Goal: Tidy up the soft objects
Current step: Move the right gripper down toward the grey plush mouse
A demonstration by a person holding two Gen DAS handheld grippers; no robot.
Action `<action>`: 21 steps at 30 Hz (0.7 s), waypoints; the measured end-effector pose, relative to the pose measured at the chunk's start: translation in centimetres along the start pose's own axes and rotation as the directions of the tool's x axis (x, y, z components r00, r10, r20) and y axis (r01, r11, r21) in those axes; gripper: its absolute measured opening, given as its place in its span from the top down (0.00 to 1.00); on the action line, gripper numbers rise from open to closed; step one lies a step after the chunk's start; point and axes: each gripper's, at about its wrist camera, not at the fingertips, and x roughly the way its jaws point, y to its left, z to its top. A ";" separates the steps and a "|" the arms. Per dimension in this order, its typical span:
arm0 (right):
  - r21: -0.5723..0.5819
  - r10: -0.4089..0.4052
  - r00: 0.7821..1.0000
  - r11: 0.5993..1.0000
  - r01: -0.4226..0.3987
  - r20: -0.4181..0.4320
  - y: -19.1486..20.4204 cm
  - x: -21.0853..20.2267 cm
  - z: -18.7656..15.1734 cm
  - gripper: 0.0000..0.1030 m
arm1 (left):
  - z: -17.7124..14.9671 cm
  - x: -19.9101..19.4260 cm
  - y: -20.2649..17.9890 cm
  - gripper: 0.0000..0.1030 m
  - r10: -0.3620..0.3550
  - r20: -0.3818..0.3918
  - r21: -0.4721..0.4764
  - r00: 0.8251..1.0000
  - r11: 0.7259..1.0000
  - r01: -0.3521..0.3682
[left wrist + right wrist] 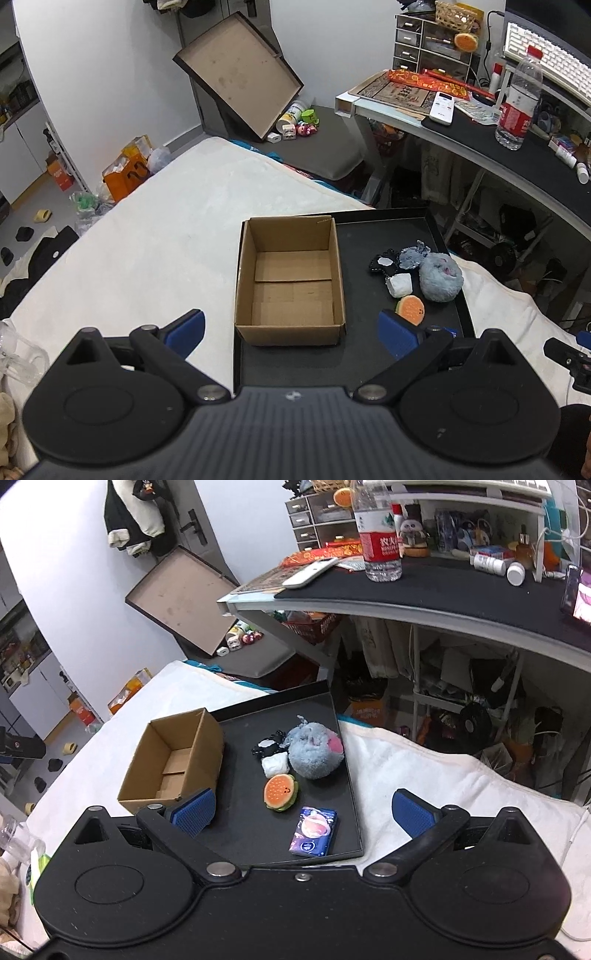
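An empty cardboard box stands on the left of a black tray on the bed. Right of it lie a grey plush ball, a white soft block, a black-and-white plush, an orange burger plush and a purple tissue pack. My left gripper is open and empty in front of the box. My right gripper is open and empty over the tray's near edge.
The tray sits on a white blanket. A desk with a water bottle and a remote stands to the right. A brown box lid leans on the far wall.
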 end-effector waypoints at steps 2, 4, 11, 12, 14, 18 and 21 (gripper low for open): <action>0.000 0.000 1.000 1.000 0.000 0.008 -0.1 0.4 0.1 0.00 | 0.1 0.9 0.1 0.04 -0.003 0.003 0.003 1.000 1.000 0.003; 0.001 -0.002 1.000 1.000 0.002 0.023 -0.2 0.8 0.2 0.00 | 0.1 1.8 0.2 0.04 -0.002 0.005 0.011 1.000 1.000 0.002; 0.003 -0.022 0.999 1.000 0.022 0.041 -0.5 2.5 1.2 0.00 | 0.3 5.1 0.9 0.04 -0.019 0.001 -0.014 1.000 1.000 0.019; 0.002 -0.025 0.999 1.000 0.025 0.042 -0.5 2.8 1.2 0.00 | 0.2 5.6 1.0 0.05 -0.021 0.001 -0.014 1.000 1.000 0.021; -0.005 -0.033 0.999 0.999 0.034 0.042 -0.5 3.4 1.3 0.00 | 0.1 6.5 1.0 0.05 -0.031 -0.001 -0.012 1.000 0.999 0.031; -0.020 -0.064 0.997 0.998 0.065 0.040 -0.3 4.9 1.6 0.00 | -0.4 8.4 1.5 0.05 -0.042 -0.003 -0.015 0.999 0.999 0.042; -0.012 -0.073 0.996 0.997 0.073 0.045 -0.3 5.9 1.8 0.00 | -0.8 9.7 2.1 0.05 -0.046 -0.001 -0.011 0.999 0.999 0.046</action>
